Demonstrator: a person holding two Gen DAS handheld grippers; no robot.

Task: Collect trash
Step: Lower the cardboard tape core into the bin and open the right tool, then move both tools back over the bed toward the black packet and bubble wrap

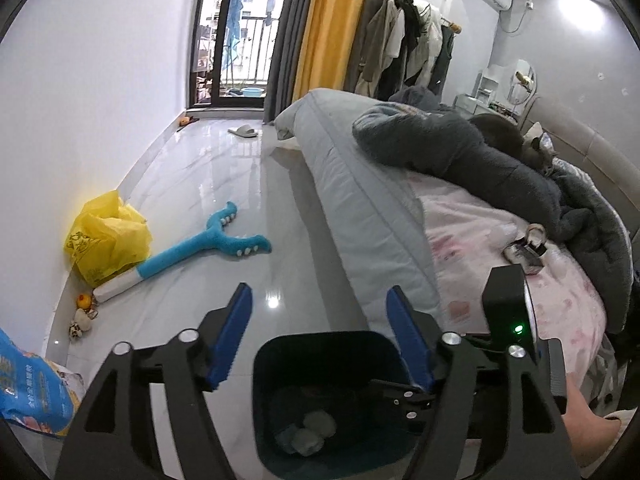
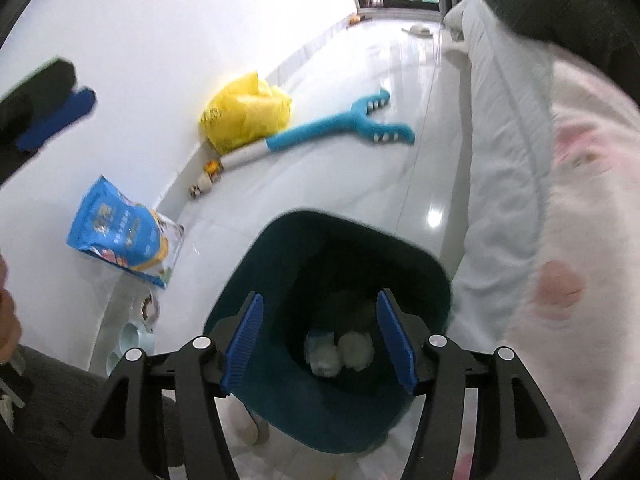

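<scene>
- Bedroom floor, beside the bed: a dark teal plastic trash bin (image 2: 280, 264) w/ a rounded-square mouth stands open on the glossy white tile floor (image 1: 248, 184), just beside the bed's (image 1: 360, 208) edge.
- Inside the bin, at the bottom: pale crumpled wads of tissue-like trash (image 2: 340, 350), at least two lumps lying side by side; exact material can't be told, view is blurred.
- Right gripper (image 2: 320, 338), black frame w/ blue ribbed pads, hangs over the bin mouth pointing down; jaws apart, nothing between the pads, trash visible below them in the bin.
- Left gripper (image 1: 318, 338), same build, sits above the bin's near rim; jaws spread wide, empty. Bin bottom w/ the wads shows between its fingers.
- Near the wall: a yellow crumpled plastic bag (image 1: 106, 240), bulging and partly open at the top; contents not visible.
- Touching or just beside that bag: a long blue-and-white plush toy (image 1: 208, 248) w/ a forked toothed end, flat on the tiles.
- Closer in, a blue printed foil pouch (image 2: 120, 232) leans at the wall; shut or open can't be told.
- Small toys incl. an orange ball (image 1: 83, 301) sit along the wall base.
- On the bed: pink-patterned sheet (image 1: 480, 240), grey fleece blanket (image 1: 460, 148).
</scene>
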